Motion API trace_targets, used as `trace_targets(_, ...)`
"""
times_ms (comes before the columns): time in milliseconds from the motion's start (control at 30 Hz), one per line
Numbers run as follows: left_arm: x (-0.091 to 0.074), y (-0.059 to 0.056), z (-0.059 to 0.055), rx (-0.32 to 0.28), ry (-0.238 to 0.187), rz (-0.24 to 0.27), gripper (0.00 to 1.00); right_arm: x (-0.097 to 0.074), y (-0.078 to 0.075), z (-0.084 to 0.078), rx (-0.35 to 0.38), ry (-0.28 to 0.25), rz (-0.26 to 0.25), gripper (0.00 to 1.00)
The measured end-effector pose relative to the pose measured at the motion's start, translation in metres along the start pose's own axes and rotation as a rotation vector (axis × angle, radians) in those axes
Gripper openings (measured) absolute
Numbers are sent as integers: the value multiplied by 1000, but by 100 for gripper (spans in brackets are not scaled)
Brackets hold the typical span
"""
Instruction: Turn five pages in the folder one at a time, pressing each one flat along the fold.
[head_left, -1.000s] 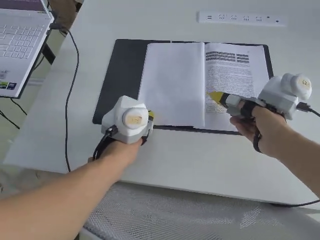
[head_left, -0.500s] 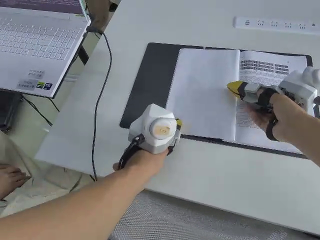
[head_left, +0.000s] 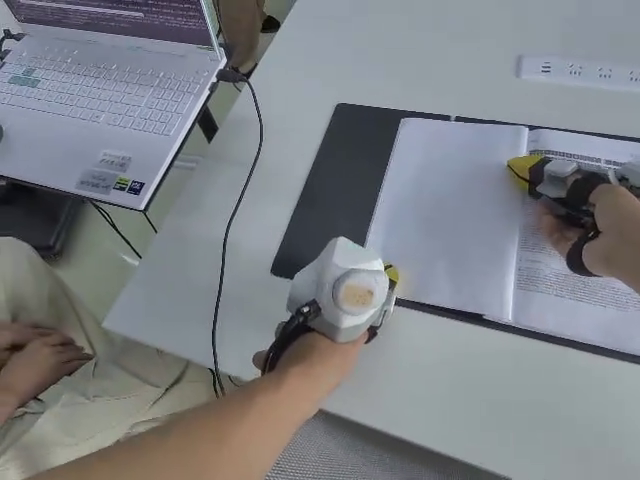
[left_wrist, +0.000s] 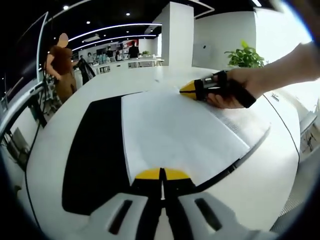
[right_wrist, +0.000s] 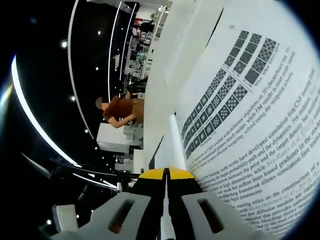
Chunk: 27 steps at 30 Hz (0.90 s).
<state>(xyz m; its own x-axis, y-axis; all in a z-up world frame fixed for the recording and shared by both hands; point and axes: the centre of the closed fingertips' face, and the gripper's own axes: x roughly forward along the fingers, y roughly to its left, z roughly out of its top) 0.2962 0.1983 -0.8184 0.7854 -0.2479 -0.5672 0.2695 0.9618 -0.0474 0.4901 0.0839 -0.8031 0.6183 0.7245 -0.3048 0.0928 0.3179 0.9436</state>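
Observation:
A black folder lies open on the white table. Its left side holds a blank white page, its right side a printed page. My left gripper rests at the blank page's near edge; its yellow-tipped jaws are shut with nothing between them. My right gripper lies across the printed page with its tip at the fold, near the far end. In its own view the shut tips touch the fold beside the printed text. The left gripper view shows the right gripper on the page.
An open laptop sits at the far left, and a black cable runs from it down over the table's left edge. A white power strip lies beyond the folder. A person's lap and hands are at lower left.
My right gripper has slid along the fold from the middle toward the far end. My left gripper has stayed at the page's near edge. The camera has swung left.

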Motion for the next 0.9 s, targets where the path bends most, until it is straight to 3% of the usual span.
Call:
trace_targets(100, -1, 0, 0, 2, 2, 0, 0, 11, 2, 12, -25, -8, -14, 0)
trace_targets(167, -1, -1, 1, 3, 2, -3, 0, 16, 1, 24, 14, -54, -17, 0)
trace_targets(600, 0, -1, 0, 15, -1, -10, 0, 35, 1, 55, -8, -156, -24, 0)
trace_targets(767, 0, -1, 1, 19, 1, -11, 0, 34, 2, 53, -27, -151, -37, 0)
trace_targets(900, 1, 0, 0, 21, 2, -12, 0, 27, 1, 40, -41, -88, -45, 0)
